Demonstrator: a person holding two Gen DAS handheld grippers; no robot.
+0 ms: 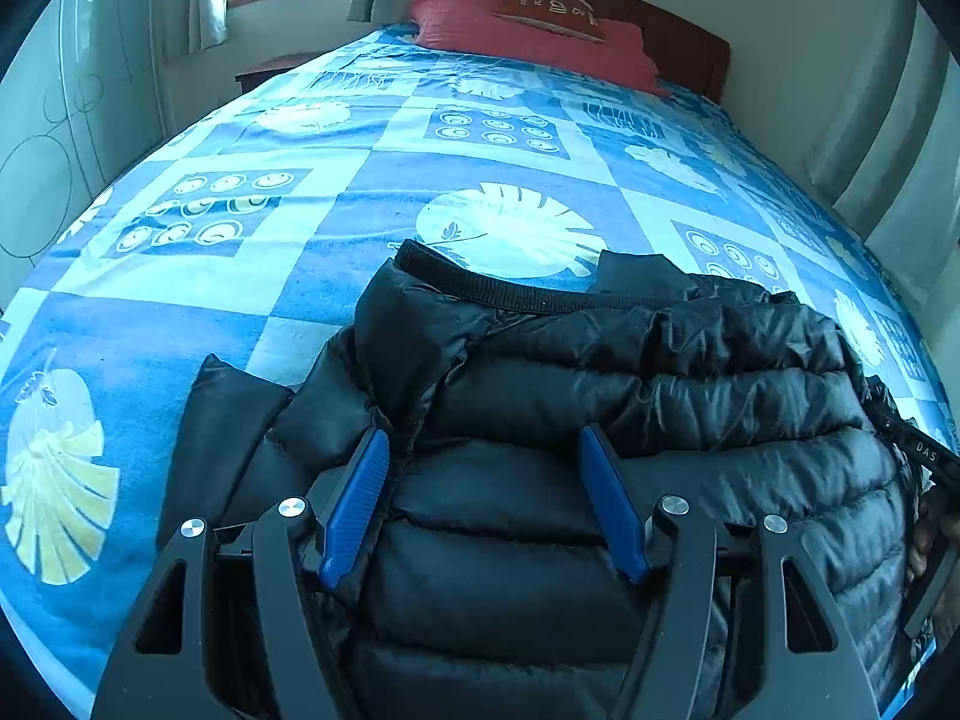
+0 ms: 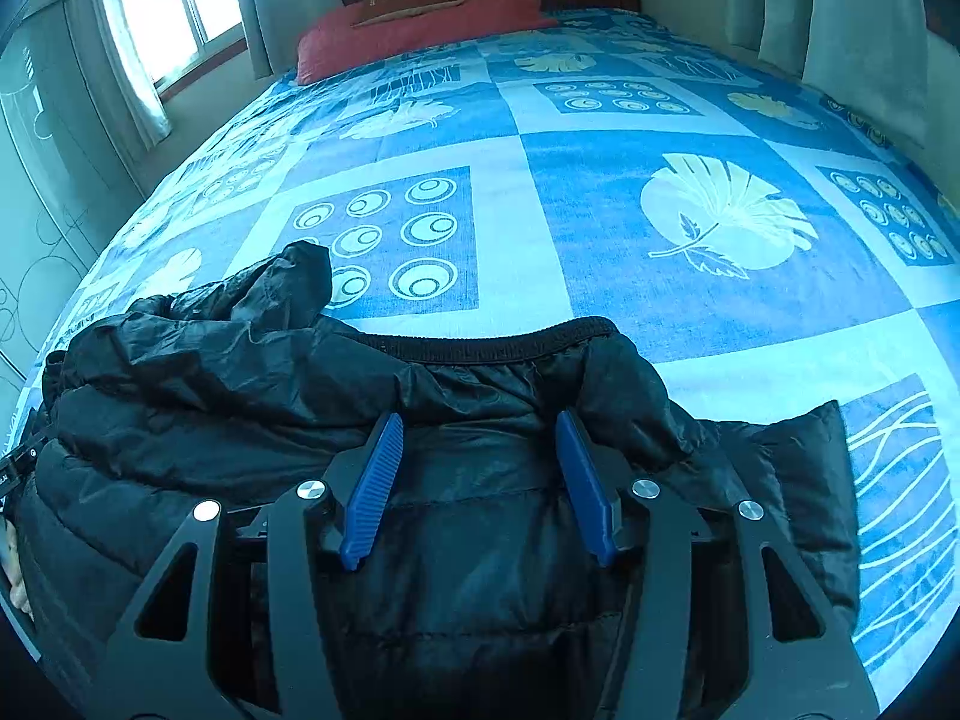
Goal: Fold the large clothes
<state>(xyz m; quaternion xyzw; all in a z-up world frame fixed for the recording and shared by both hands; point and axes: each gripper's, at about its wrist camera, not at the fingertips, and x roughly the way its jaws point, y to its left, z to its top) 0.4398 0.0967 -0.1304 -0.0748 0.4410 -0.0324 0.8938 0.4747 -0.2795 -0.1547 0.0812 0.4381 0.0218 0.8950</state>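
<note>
Black puffer jacket point(image 1: 630, 420) lying bunched on a blue patterned bed cover point(image 1: 336, 228), ribbed hem toward the red pillow point(image 1: 528, 36). Left gripper point(image 1: 483, 468) and right gripper point(image 2: 477, 450) above the jacket, blue fingers point(image 2: 375, 492) spread apart, gripping nothing. Letters "DAS" on a black strap point(image 1: 918, 450) at the left view's right edge.

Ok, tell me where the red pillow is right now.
The red pillow lies at the far end of the bed against the wooden headboard, top centre in the left wrist view and upper left in the right wrist view, well beyond the black puffer jacket.
</note>
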